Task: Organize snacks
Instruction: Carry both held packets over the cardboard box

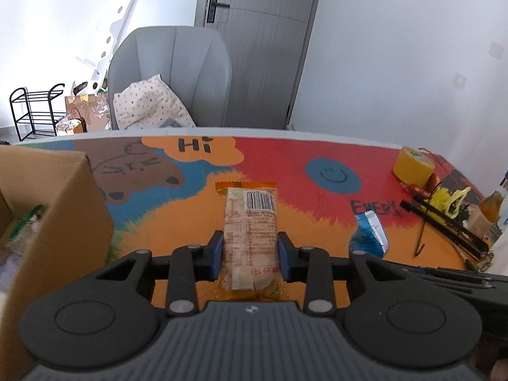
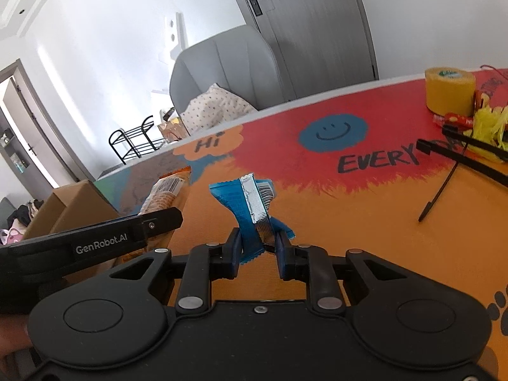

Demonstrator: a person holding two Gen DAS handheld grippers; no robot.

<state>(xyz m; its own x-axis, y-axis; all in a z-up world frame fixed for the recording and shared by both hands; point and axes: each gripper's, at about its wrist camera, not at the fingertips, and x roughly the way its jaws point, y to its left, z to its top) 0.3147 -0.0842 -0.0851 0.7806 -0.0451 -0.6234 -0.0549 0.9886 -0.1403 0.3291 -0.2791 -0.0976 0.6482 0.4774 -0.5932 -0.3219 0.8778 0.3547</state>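
Note:
My left gripper (image 1: 250,247) is shut on an orange-wrapped snack cake (image 1: 250,222) with a barcode, held just above the colourful tablecloth (image 1: 285,158). My right gripper (image 2: 257,241) is shut on a crumpled blue snack packet (image 2: 250,203) with a silver seam, also held above the cloth. In the left wrist view the blue packet (image 1: 370,235) shows to the right. In the right wrist view the orange snack (image 2: 166,193) and the left gripper's black body (image 2: 101,241) show to the left. A cardboard box (image 1: 47,209) stands open at the left, with green packaging inside.
At the table's right lie a yellow tape roll (image 2: 451,90), yellow plastic strips (image 2: 489,127), black cable ties (image 2: 460,155) and a bottle (image 1: 495,203). A grey armchair (image 1: 171,76) with a dotted cushion stands behind the table, a door (image 1: 260,41) beyond it.

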